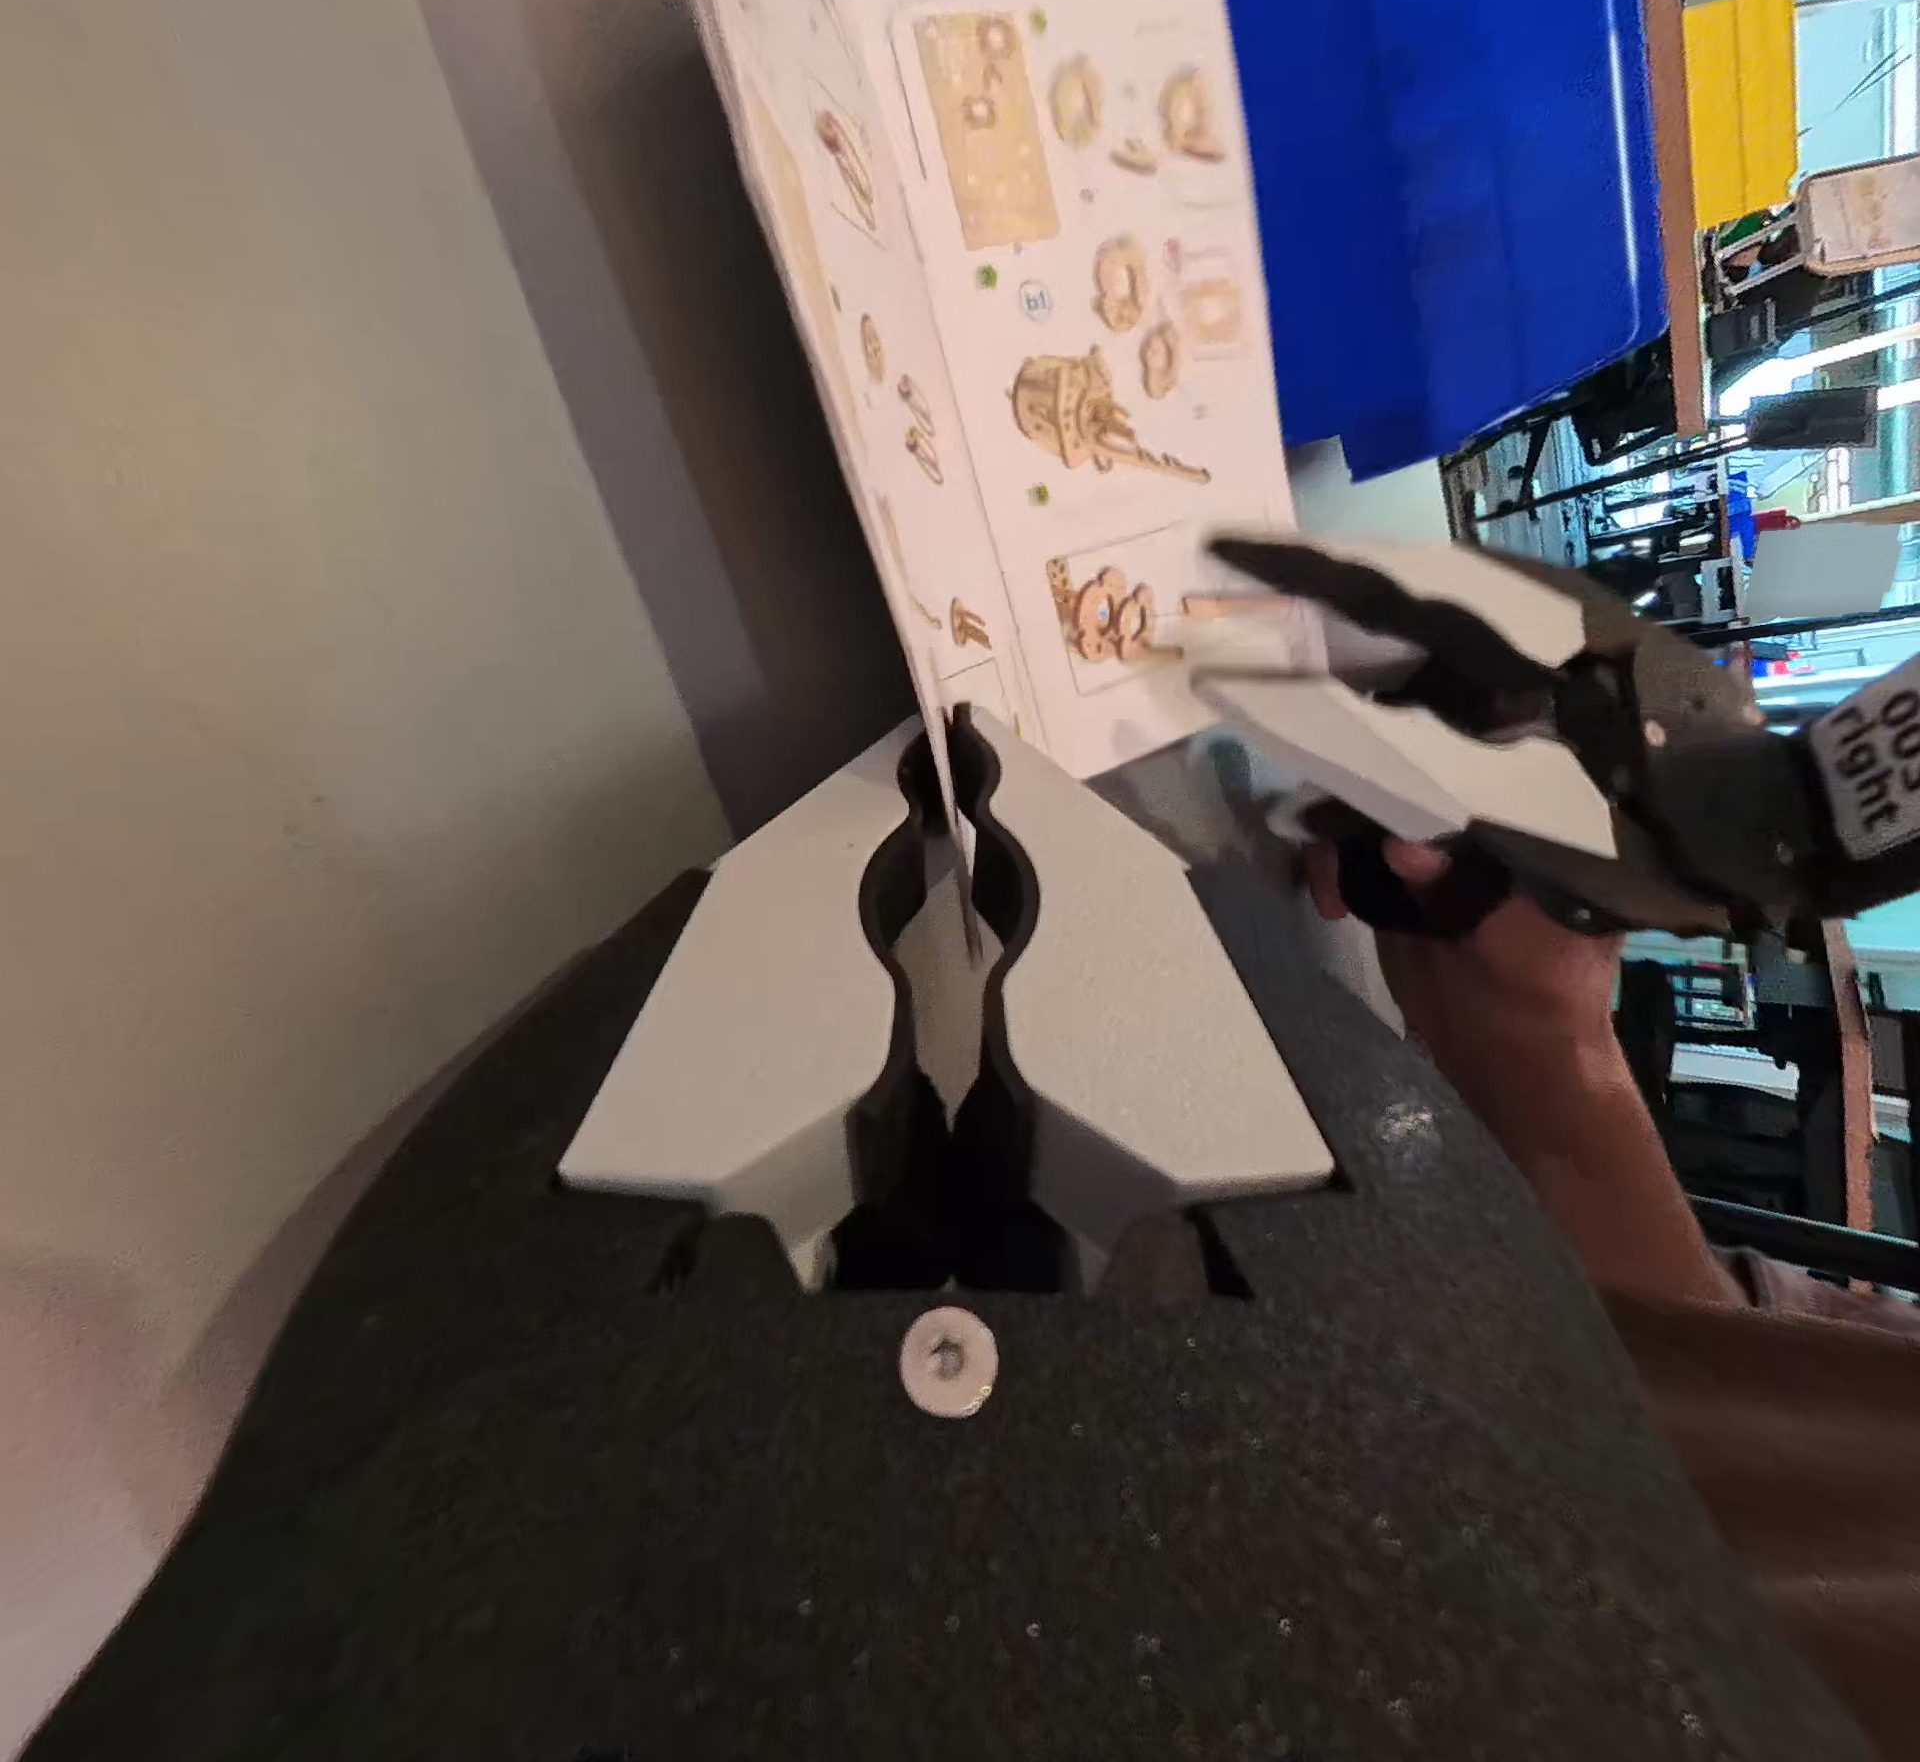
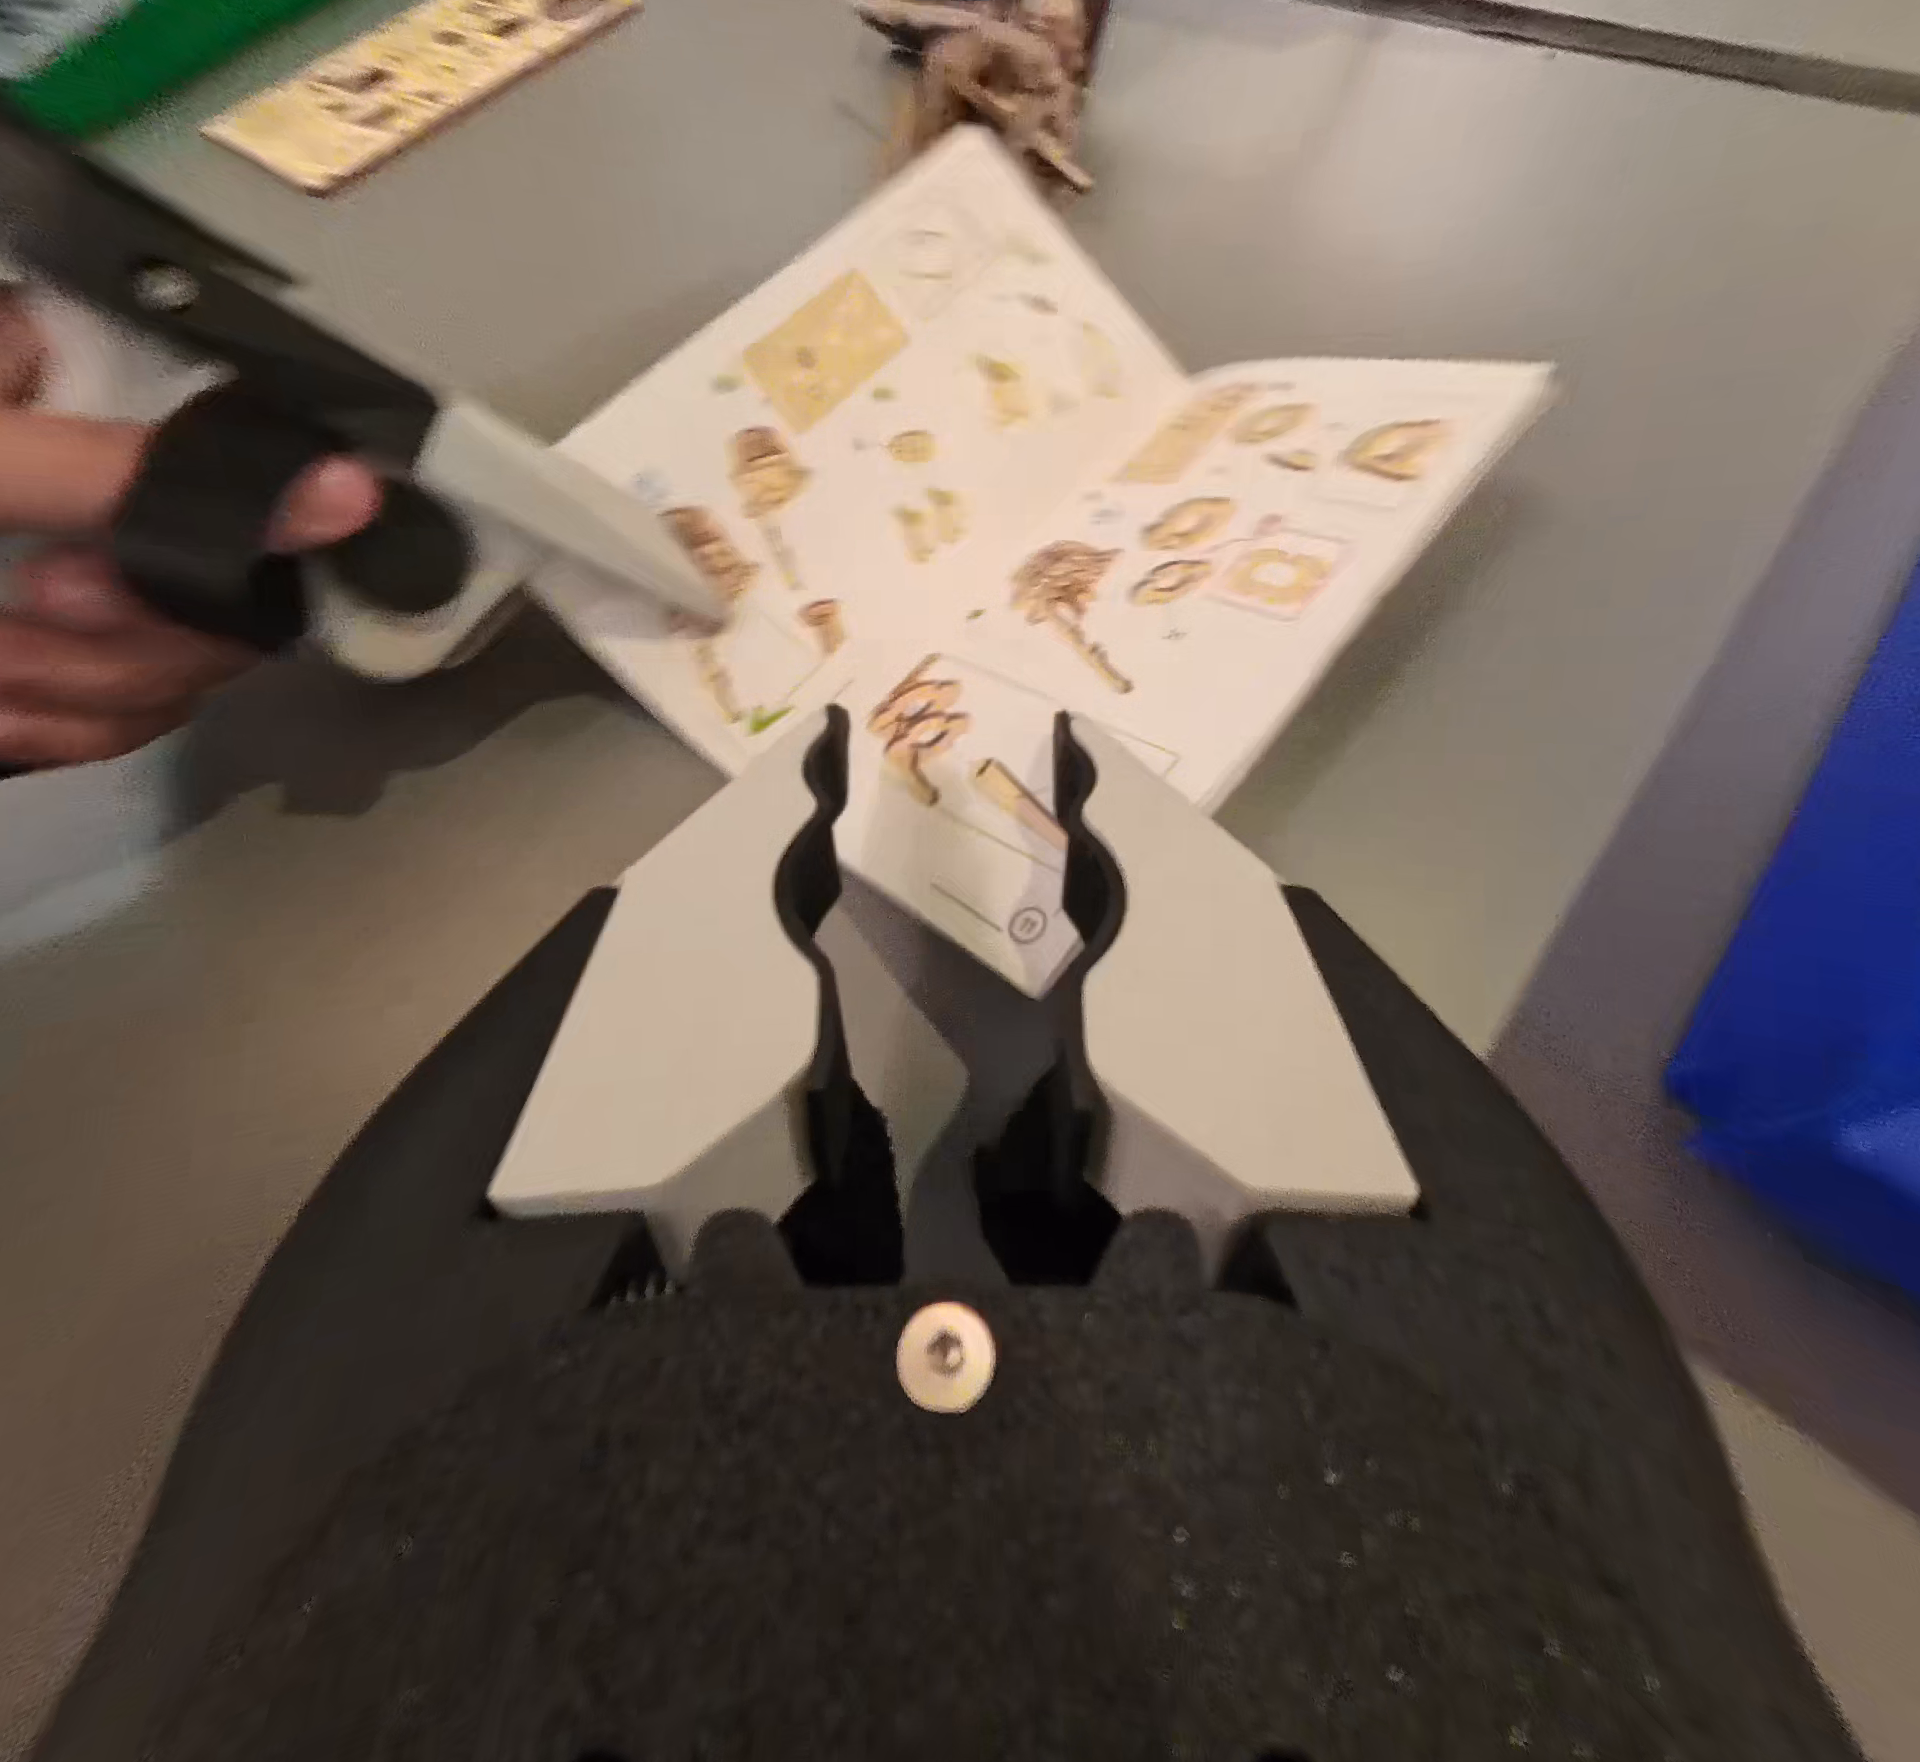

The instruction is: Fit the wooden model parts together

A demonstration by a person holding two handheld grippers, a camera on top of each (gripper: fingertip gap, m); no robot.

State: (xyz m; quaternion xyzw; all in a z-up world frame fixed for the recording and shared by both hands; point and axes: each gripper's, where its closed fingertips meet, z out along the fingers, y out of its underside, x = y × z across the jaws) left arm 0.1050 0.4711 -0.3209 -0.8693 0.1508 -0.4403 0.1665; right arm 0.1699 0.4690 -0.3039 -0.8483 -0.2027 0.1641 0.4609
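Left gripper (image 1: 961,725) is pinching the bottom edge of the open booklet (image 2: 935,486) at frame centre, while the right gripper (image 2: 951,736) sits spread wide over the near corner. Wooden model (image 2: 987,71) is top centre on the grey table (image 2: 1403,206), parts sheet (image 2: 426,71) upper left, with open tabletop between them.

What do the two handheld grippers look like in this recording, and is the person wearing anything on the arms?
Both grippers match: the left gripper and right gripper each have a speckled black body with a silver screw at its middle, and two pale grey wedge-shaped fingers lined with wavy black pads. The right one carries a white label with writing, seen in the left wrist view. No sleeve shows on the forearm holding it.
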